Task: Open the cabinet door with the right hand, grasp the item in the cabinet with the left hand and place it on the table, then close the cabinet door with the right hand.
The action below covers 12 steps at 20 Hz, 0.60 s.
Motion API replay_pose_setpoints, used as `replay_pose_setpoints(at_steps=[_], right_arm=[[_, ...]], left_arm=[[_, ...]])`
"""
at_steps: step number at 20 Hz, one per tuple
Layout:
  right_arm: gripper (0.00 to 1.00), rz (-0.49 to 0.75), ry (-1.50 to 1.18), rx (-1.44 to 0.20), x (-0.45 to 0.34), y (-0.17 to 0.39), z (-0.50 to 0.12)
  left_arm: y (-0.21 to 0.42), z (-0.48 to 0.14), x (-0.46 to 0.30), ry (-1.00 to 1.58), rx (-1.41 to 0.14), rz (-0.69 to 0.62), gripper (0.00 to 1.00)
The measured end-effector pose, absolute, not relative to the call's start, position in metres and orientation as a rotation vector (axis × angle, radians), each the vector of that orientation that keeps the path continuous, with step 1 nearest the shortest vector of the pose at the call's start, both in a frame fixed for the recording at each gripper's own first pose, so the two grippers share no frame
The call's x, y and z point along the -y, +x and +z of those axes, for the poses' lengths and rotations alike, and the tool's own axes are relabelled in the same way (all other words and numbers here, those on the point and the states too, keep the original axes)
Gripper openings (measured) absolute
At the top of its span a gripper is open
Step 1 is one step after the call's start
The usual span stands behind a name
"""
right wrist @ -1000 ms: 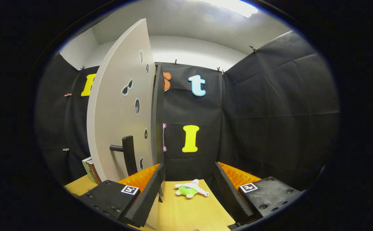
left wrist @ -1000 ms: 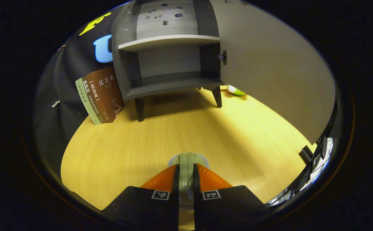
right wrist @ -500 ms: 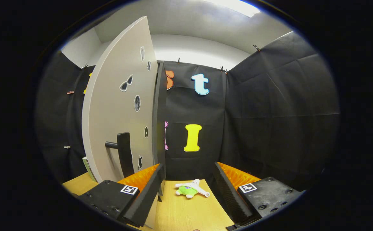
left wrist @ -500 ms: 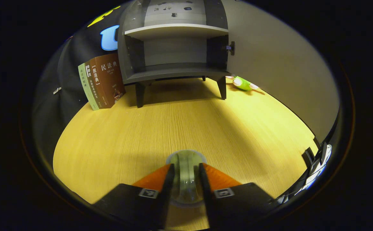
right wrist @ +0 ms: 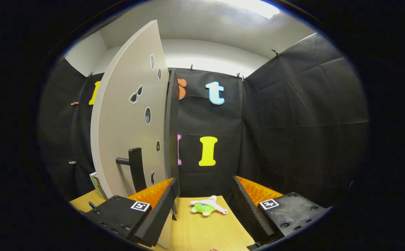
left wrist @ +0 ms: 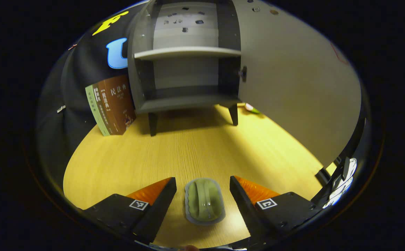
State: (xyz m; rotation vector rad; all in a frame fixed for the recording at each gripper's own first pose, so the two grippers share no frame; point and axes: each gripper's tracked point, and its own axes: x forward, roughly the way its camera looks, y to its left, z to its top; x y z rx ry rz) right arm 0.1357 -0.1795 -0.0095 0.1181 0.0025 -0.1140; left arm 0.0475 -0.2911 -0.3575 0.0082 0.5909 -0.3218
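Light wooden table (left wrist: 188, 146) carries grey two-shelf cabinet (left wrist: 185, 55), shelves bare. Pale grey cabinet door (right wrist: 129, 132) swung wide, black bar handle (right wrist: 136, 167) near right gripper (right wrist: 204, 209), fingers spread, holding nothing. Left gripper (left wrist: 202, 200) spread too; clear lidded box with green contents (left wrist: 203, 200) rests on table between fingers, untouched. Risk: left fingers clipping box on withdrawal, dragging it; right missing handle, door left ajar.

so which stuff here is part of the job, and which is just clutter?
Job:
- cabinet, shelves bare
- cabinet door, open, with its handle
- green container, on the table, between the open left gripper fingers
- right gripper, open, near the door

Clutter:
- books leaning beside the cabinet
- plush toy
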Motion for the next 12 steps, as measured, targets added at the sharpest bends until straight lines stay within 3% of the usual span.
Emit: replay_pose_setpoints(at_steps=[12], right_arm=[[0.98, -0.142, 0.069, 0.012, 0.173, 0.127, 0.005]], left_arm=[[0.070, -0.083, 0.220, -0.012, -0.137, -0.269, 0.96]])
